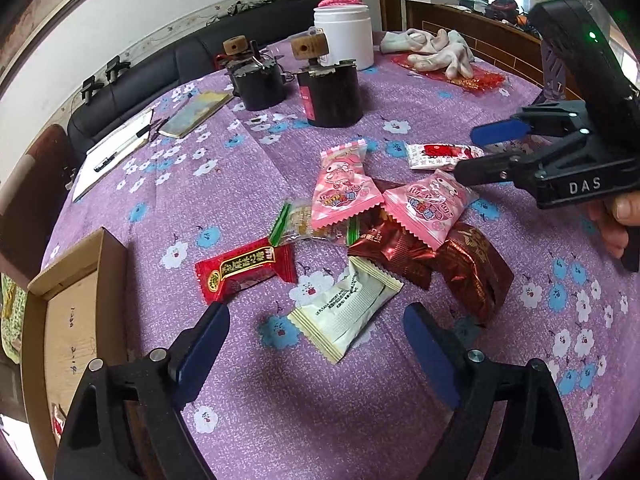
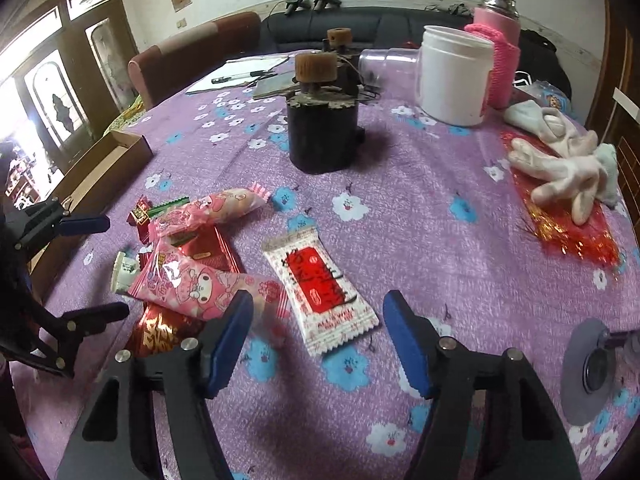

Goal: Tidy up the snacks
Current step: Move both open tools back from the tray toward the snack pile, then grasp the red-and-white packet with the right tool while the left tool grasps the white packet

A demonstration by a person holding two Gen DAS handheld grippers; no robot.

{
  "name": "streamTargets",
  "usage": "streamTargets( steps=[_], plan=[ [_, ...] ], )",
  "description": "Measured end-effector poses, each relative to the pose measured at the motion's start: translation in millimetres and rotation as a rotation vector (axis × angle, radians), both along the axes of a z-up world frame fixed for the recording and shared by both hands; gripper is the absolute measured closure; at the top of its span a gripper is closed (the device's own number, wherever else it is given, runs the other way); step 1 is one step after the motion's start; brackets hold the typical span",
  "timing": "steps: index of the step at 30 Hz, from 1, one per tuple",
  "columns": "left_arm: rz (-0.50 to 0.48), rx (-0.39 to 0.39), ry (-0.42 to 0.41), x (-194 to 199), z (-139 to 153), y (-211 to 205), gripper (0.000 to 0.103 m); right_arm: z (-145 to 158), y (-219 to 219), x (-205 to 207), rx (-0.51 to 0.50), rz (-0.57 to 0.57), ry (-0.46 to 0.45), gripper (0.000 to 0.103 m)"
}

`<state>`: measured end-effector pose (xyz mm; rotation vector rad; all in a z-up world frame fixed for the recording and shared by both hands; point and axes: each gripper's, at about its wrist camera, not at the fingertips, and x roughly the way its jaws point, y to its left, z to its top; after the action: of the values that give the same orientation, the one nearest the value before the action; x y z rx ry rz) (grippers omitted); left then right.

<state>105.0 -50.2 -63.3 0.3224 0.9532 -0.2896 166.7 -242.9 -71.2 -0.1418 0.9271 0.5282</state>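
Loose heap of wrapped snacks on the purple flowered tablecloth (image 1: 248,168) in front of the dark cylindrical canister (image 1: 332,96): left gripper (image 1: 316,344) spread, empty, over the cream foil packet (image 1: 348,312); right gripper (image 2: 318,340) spread, empty, straddling the white-and-red sachet (image 2: 320,292); brown cardboard box (image 1: 68,320) left of the heap.

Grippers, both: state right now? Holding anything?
Left gripper: open, nothing held; cream snack packet lies on the table between its fingers.
Right gripper: open, nothing held; white-and-red snack packet lies just ahead.
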Motion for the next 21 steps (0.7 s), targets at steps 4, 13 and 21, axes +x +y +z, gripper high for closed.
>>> streamTargets(
  steps=[4,13,21],
  plan=[
    [-0.005,-0.006,0.015,2,-3,-1,0.012,0,3,7,0.001,0.013,0.006,0.037],
    [-0.001,-0.013,0.034,6,-8,-2,0.012,-5,8,17,0.007,0.034,0.030,0.040],
    [0.002,-0.041,0.044,12,-9,-1,0.014,-8,16,14,-0.078,0.020,-0.015,0.061]
  ],
)
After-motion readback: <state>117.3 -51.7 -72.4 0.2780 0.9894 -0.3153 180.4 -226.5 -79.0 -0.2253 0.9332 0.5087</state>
